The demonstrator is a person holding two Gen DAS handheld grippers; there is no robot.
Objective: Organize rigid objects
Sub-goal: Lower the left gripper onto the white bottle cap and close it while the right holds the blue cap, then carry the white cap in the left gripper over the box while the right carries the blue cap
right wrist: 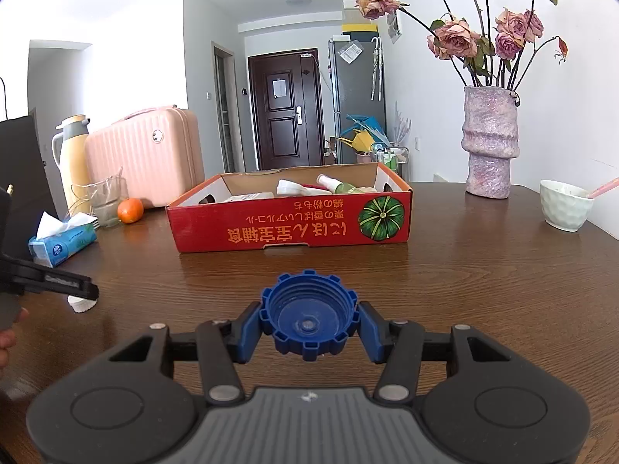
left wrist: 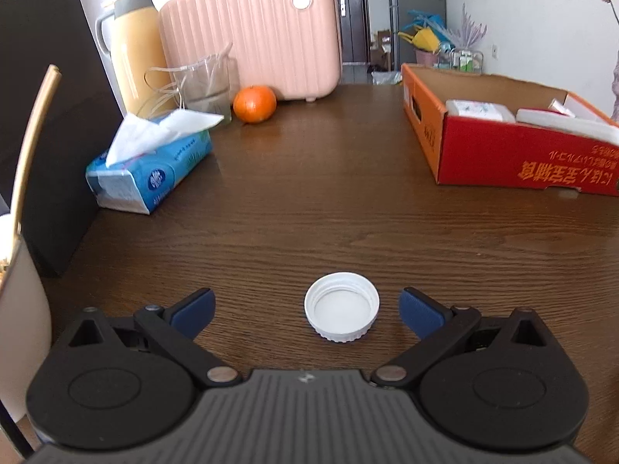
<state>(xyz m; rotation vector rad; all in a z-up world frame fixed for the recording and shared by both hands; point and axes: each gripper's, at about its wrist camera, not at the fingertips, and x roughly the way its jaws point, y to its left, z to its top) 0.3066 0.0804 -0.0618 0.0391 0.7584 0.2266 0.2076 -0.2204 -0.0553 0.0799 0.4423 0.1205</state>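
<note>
A white screw cap [left wrist: 342, 306] lies upside down on the brown wooden table [left wrist: 329, 201]. My left gripper [left wrist: 307, 307] is open, its blue pads wide on either side of the cap and touching nothing. In the right wrist view my right gripper [right wrist: 308, 321] is shut on a blue notched cap [right wrist: 308, 315], held hollow side up above the table. The same white cap [right wrist: 82, 304] shows at far left, partly behind a finger of the left gripper [right wrist: 73, 282]. A red cardboard box [right wrist: 290, 212] with bottles and packets stands ahead of the right gripper.
At the table's left stand a blue tissue pack [left wrist: 151, 178], a glass jug [left wrist: 205, 85], an orange [left wrist: 254, 103], a yellow thermos [left wrist: 133, 46] and a pink case [left wrist: 255, 34]. A vase of dried roses [right wrist: 489, 139] and a white bowl [right wrist: 565, 205] stand at the right.
</note>
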